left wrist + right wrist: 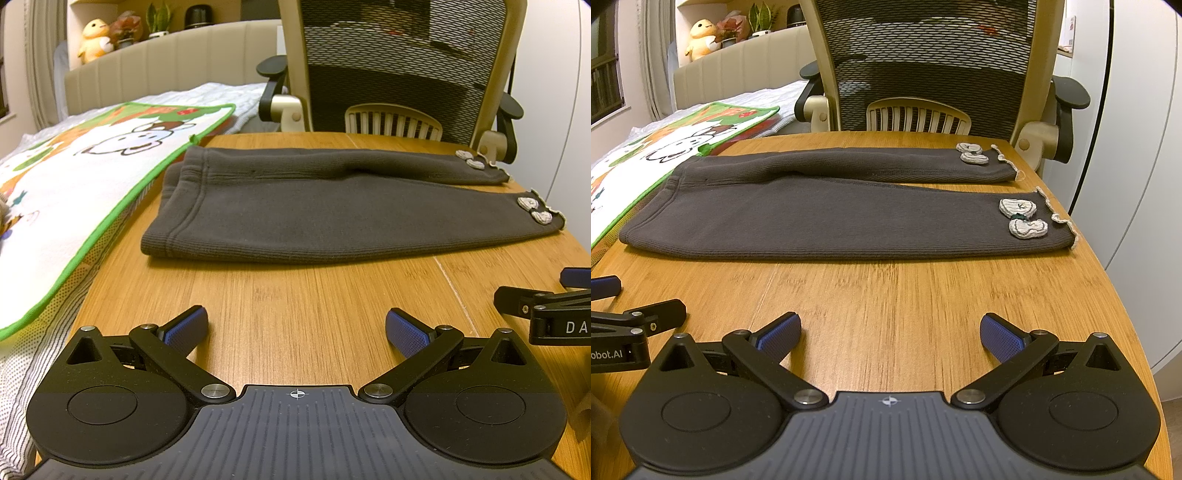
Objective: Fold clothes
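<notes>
A wooden table (295,295) fills the lower part of both views, its bare grain running under and ahead of each tool; beyond its far edge stands a mesh-backed office chair (402,62) with black armrests, pushed up close to the table.

Off the table's side, to the left of the left gripper, lies a bed with a cartoon-printed mat (85,173) edged in green; one corner of the mat reaches almost to the waistband of the garment.

The dark grey trousers (820,218) lie flat on the table, well ahead of both grippers and apart from them; the waistband sits ahead and to the left of the left gripper, the two legs stretch across toward the right, and the cuffs end ahead and to the right of the right gripper; the near leg lies closest to the tools, the far leg just behind it, a narrow wedge of table showing between them toward the cuffs.

The left gripper (297,328) is low over the bare wood, its blue-padded fingers spread wide with nothing between them; the right gripper (890,330) is just beside it in the same posture, fingers equally wide apart and empty; each tool's edge shows at the side of the other's view.

Each cuff carries a pair of pale grey fabric patches (1023,218), with a light cord trim along the hem.

On the shelf behind the bed's headboard sit a yellow plush toy (701,37) and small potted plants (759,18).
</notes>
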The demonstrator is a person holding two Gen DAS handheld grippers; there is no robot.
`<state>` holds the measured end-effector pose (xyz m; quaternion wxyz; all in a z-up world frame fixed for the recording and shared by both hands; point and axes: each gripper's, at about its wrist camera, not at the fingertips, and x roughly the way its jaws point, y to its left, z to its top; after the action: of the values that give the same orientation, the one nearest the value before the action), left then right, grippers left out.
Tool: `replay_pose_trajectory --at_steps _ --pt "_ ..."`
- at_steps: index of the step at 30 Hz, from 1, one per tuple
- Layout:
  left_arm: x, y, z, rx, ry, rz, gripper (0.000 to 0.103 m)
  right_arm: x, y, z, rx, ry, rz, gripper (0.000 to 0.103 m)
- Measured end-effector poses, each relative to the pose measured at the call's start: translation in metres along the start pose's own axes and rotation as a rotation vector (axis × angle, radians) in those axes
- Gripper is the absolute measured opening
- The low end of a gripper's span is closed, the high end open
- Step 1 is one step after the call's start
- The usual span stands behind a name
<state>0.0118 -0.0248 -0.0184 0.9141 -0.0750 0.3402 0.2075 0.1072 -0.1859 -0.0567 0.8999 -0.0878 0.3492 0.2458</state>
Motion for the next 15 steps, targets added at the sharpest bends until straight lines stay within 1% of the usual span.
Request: replay_pose_trajectory --at_steps 15 --pt "-0.0001 -0.0002 0.0 0.0 0.0 0.001 0.103 -0.0008 0.0023 -0.0001 -0.006 0.0 0.005 0.103"
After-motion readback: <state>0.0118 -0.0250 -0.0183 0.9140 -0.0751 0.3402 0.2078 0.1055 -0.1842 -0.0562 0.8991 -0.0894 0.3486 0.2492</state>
